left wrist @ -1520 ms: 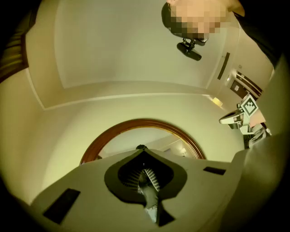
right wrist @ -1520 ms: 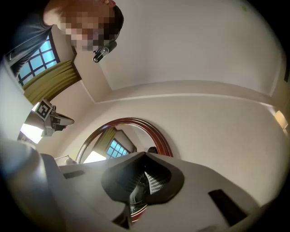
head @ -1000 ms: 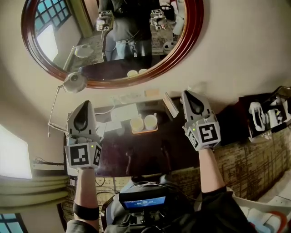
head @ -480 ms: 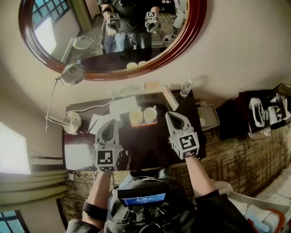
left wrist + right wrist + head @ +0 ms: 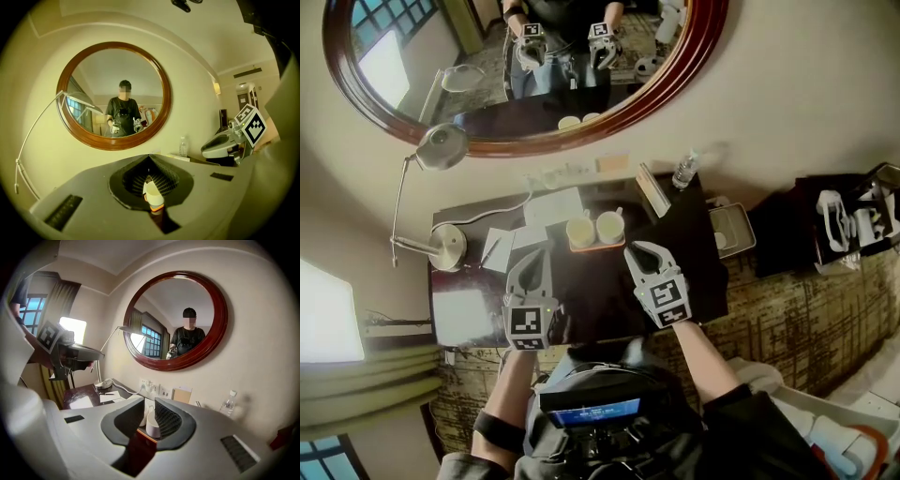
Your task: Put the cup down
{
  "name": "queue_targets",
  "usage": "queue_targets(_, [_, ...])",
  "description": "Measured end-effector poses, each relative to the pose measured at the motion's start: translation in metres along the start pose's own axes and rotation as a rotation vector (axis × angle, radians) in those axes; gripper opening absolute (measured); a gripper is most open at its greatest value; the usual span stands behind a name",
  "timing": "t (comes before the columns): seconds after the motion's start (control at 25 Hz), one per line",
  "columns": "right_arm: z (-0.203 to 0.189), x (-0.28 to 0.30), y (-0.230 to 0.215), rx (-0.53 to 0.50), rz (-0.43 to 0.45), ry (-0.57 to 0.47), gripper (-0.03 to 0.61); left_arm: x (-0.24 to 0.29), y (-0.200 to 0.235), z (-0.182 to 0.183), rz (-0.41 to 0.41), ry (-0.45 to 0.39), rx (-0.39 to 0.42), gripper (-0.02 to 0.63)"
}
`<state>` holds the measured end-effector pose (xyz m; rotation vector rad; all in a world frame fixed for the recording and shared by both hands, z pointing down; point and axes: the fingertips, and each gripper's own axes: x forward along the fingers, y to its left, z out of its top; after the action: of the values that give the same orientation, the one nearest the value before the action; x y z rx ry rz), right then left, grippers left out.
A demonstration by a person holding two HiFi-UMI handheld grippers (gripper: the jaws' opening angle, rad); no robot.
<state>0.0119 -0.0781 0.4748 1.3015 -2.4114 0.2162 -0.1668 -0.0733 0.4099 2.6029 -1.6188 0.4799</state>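
Two pale cups, one on the left (image 5: 580,231) and one on the right (image 5: 609,226), stand upright side by side on a small orange tray (image 5: 597,247) at the back of the dark desk (image 5: 600,300). My left gripper (image 5: 536,253) hovers just short of the tray on its left. My right gripper (image 5: 639,248) hovers just short of it on the right. Both point at the wall and hold nothing. In the left gripper view a cup (image 5: 153,197) shows through the narrow gap of the left gripper (image 5: 150,187). In the right gripper view the cups (image 5: 153,426) show between the parted jaws of the right gripper (image 5: 150,418).
A round wood-framed mirror (image 5: 694,66) hangs on the wall above the desk. A desk lamp (image 5: 442,246) stands at the left, with papers (image 5: 553,206) behind the cups. A water bottle (image 5: 682,172) stands at the back right, beside a metal tray (image 5: 733,230).
Both grippers have come down from pointing at the ceiling to level with the desk. They have drawn closer together in front of the cups.
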Motion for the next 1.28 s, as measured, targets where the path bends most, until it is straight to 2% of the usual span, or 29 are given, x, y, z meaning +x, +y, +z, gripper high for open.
queue_targets(0.08, [-0.014, 0.011, 0.001, -0.005, 0.018, 0.044, 0.149, 0.004, -0.001, -0.004, -0.005, 0.008, 0.000, 0.002])
queue_targets(0.16, [-0.029, 0.024, 0.001, -0.008, 0.037, 0.082, 0.184, 0.008, -0.001, -0.010, -0.009, 0.019, -0.003, 0.002])
queue_targets(0.24, [-0.043, 0.039, -0.001, -0.012, 0.054, 0.117, 0.253, 0.012, -0.003, -0.016, -0.013, 0.031, -0.008, 0.002])
queue_targets(0.4, [-0.065, 0.071, -0.006, -0.020, 0.075, 0.168, 0.414, 0.020, -0.005, -0.027, -0.016, 0.056, -0.002, 0.002])
queue_targets(0.48, [-0.075, 0.088, -0.011, -0.024, 0.080, 0.186, 0.454, 0.024, -0.006, -0.031, -0.017, 0.067, 0.003, 0.002])
queue_targets(0.8, [-0.122, 0.144, -0.026, -0.015, 0.101, 0.260, 0.469, 0.029, -0.004, -0.046, -0.003, 0.097, 0.011, 0.002])
queue_targets(1.28, [-0.139, 0.179, -0.024, -0.081, 0.156, 0.284, 0.466, 0.033, -0.004, -0.065, 0.016, 0.135, 0.000, 0.002])
